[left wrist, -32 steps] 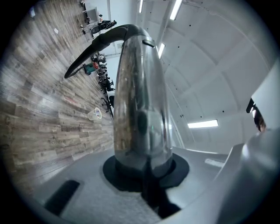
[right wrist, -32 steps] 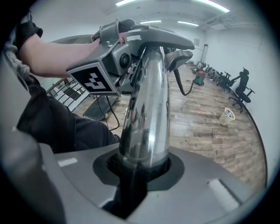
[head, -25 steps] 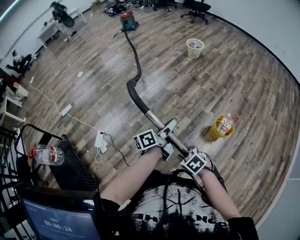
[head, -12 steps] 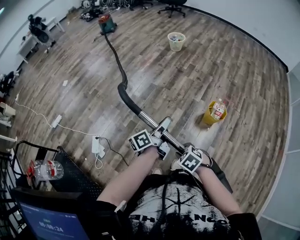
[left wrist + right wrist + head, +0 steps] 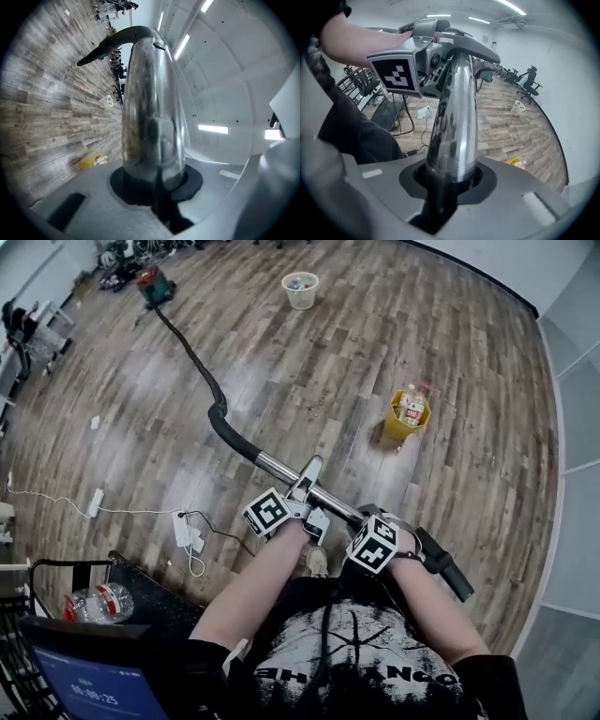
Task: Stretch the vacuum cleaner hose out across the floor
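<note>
Wood-plank floor (image 5: pixel 309 362): wide bare stretch ahead, wall (image 5: pixel 572 381) closing right side. Black hose (image 5: pixel 192 357) runs from vacuum (image 5: pixel 154 283), far top left, to chrome tube (image 5: pixel 279 468) before person. Left gripper (image 5: pixel 309 495) clamped tight on tube. Right gripper (image 5: pixel 386 524) clamped on tube further back, near black handle (image 5: pixel 442 565). Screen (image 5: pixel 94 685) reads 00:00:25. Yellow bin (image 5: pixel 398 423) right of tube, well apart. Pale bin (image 5: pixel 300 292) far off. Power strip (image 5: pixel 185 529) with cable on left. Cart (image 5: pixel 141 592) with bottle (image 5: pixel 98 601) near left.

The black vacuum hose (image 5: pixel 192 354) lies in a long, gently waving line across the wooden floor (image 5: pixel 309 371), running from the small red-and-green vacuum cleaner (image 5: pixel 153 282) at the far side. Its near end rises into a curved black grip (image 5: pixel 223 425). The grip joins a shiny metal tube (image 5: pixel 277 468) that slants above the floor.
</note>
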Action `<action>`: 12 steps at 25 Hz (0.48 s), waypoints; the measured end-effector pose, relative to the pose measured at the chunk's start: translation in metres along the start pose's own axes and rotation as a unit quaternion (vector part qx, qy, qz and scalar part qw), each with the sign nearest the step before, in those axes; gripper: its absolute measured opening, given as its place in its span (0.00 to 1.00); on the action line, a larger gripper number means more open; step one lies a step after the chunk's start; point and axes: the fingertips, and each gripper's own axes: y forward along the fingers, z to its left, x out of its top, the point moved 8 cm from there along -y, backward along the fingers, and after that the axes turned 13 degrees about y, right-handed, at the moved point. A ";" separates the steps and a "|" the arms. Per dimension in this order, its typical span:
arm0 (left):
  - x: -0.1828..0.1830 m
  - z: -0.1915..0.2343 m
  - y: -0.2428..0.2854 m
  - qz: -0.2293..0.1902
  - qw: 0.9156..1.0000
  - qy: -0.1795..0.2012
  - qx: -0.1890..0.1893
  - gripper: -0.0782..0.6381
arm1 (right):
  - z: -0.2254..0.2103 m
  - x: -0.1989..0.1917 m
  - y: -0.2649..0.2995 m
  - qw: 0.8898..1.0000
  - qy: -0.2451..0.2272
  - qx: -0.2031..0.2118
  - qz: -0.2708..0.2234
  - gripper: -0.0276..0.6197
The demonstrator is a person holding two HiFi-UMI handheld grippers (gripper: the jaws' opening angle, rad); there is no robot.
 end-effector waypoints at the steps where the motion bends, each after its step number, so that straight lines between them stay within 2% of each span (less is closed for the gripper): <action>1: -0.004 0.001 0.000 0.004 1.000 0.003 0.002 0.18 | 0.001 -0.004 0.000 1.000 0.003 -0.002 0.000 0.19; 2: -0.007 0.000 0.001 0.008 1.000 0.005 0.002 0.18 | 0.001 -0.008 -0.001 1.000 0.007 -0.003 0.000 0.19; 5: -0.021 -0.011 0.008 0.003 1.000 -0.026 -0.016 0.18 | -0.002 -0.019 -0.005 1.000 0.010 -0.006 -0.003 0.19; 9: -0.042 -0.019 0.015 0.002 1.000 -0.016 -0.011 0.18 | -0.011 -0.040 -0.014 1.000 0.007 -0.004 -0.006 0.19; 12: -0.065 -0.030 0.024 -0.007 0.999 -0.032 -0.012 0.18 | -0.022 -0.062 -0.023 1.000 0.003 -0.002 -0.004 0.19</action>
